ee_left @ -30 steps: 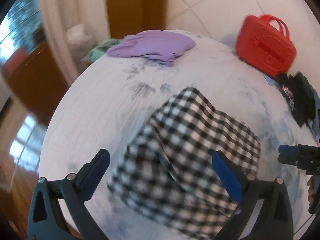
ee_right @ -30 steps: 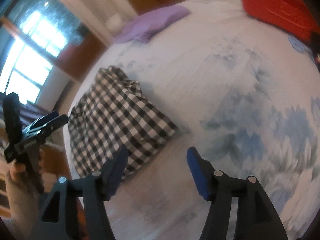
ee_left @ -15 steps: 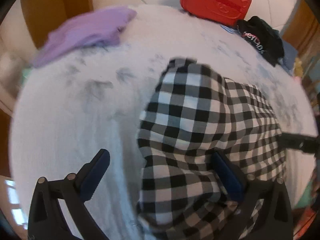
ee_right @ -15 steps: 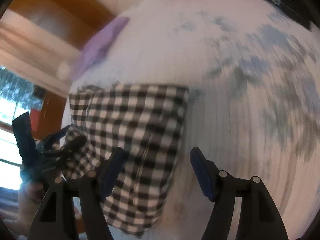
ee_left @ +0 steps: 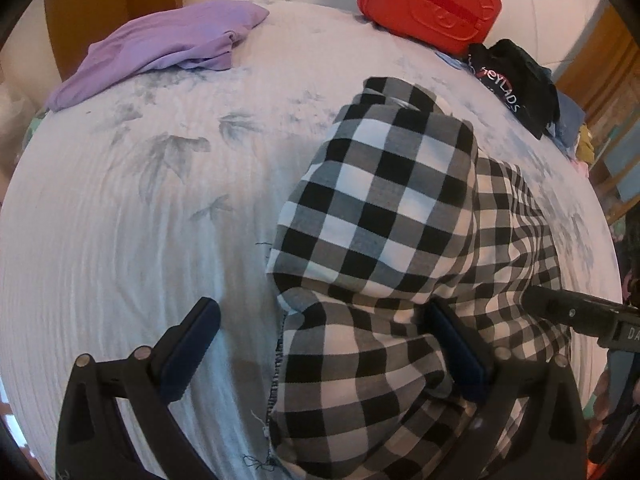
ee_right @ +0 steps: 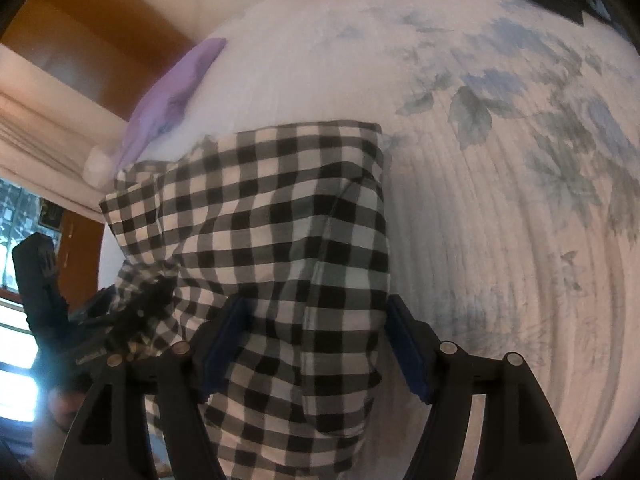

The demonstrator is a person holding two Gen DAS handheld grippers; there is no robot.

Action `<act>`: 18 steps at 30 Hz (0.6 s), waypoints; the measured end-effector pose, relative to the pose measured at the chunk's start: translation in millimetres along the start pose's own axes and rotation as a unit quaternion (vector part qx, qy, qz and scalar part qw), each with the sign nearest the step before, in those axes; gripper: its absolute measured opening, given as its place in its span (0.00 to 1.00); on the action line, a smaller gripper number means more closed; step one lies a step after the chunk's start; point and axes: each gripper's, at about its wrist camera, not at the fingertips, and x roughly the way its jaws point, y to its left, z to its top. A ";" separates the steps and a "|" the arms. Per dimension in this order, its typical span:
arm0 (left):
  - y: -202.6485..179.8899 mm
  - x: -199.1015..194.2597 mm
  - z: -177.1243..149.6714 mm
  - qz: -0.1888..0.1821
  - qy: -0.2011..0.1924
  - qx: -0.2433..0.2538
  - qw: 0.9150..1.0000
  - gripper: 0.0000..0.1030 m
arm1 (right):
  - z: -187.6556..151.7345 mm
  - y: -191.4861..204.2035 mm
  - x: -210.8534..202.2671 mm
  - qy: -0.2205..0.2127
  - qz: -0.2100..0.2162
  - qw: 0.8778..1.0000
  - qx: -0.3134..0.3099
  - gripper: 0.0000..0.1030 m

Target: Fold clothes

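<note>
Left wrist view: the left gripper [ee_left: 320, 356] has its fingers spread wide over the bed [ee_left: 132, 220]; the right finger [ee_left: 456, 348] is pressed into the checked cloth [ee_left: 384, 216], the left finger lies on bare sheet, and nothing is clamped. The cloth lies bunched on the near right of the bed. Far left lies a purple garment [ee_left: 160, 44]; far right stands a closed red case [ee_left: 430, 0], its contents hidden, with a black garment [ee_left: 516, 80] just beside it.

Right wrist view: the right gripper [ee_right: 316, 344] is also wide open, the cloth [ee_right: 280, 220] draped between and over its fingers but not pinched. The left gripper [ee_right: 100, 324] shows at near left, against the cloth's edge.
</note>
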 end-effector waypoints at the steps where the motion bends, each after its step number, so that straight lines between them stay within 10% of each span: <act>1: 0.0 -1.0 -0.1 -0.006 0.002 0.003 1.000 0.94 | -0.9 1.9 0.9 -0.001 0.004 1.000 0.001 0.68; 4: -0.4 -5.9 -2.6 -0.043 0.009 0.003 0.999 0.69 | -5.0 8.6 1.4 -0.009 0.013 1.000 0.004 0.55; 10: -9.6 -15.9 -5.8 -0.041 0.009 0.027 0.999 0.54 | -7.9 8.4 3.4 -0.013 -0.003 1.000 0.015 0.46; 18: -8.0 -8.9 -11.6 -0.070 -0.010 0.052 0.996 0.54 | -5.4 13.5 8.7 -0.014 -0.022 1.000 0.001 0.34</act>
